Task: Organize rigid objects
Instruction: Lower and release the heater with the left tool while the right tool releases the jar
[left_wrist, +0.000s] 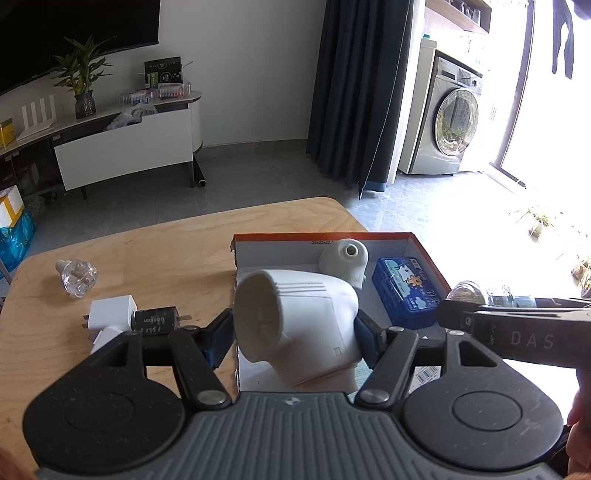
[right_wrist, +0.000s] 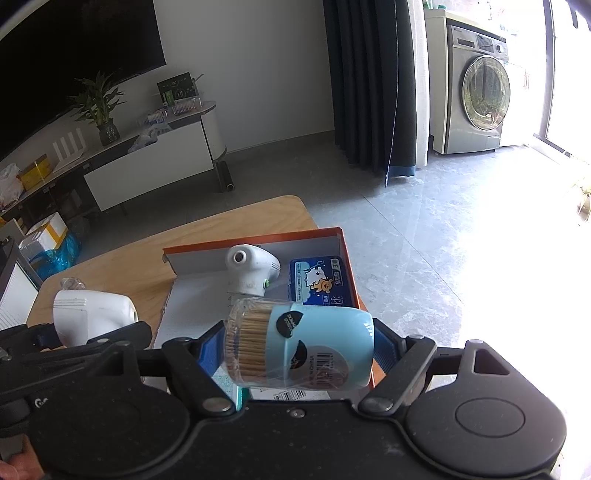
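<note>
Wooden table (left_wrist: 155, 243) carries an orange box (left_wrist: 424, 254) at two o'clock. I see my left gripper (left_wrist: 295, 332) clamped on a white hair dryer (left_wrist: 299, 314) above the box, my right gripper (right_wrist: 299, 347) clamped on a blue toothpick jar (right_wrist: 306, 347) above it too.

The black charger (left_wrist: 154, 320), just to the left of the left gripper's (left_wrist: 295, 328) fingers, carries the brand "UGREEN". The inner wall of the cardboard box (left_wrist: 280, 242), ahead of this gripper, has a small print "33x23x12.5". The right gripper's (right_wrist: 299, 350) black body (left_wrist: 532, 339), seen at the right side, shows the letters "DAS". The blue tin (right_wrist: 320, 282) has characters I cannot read.
</note>
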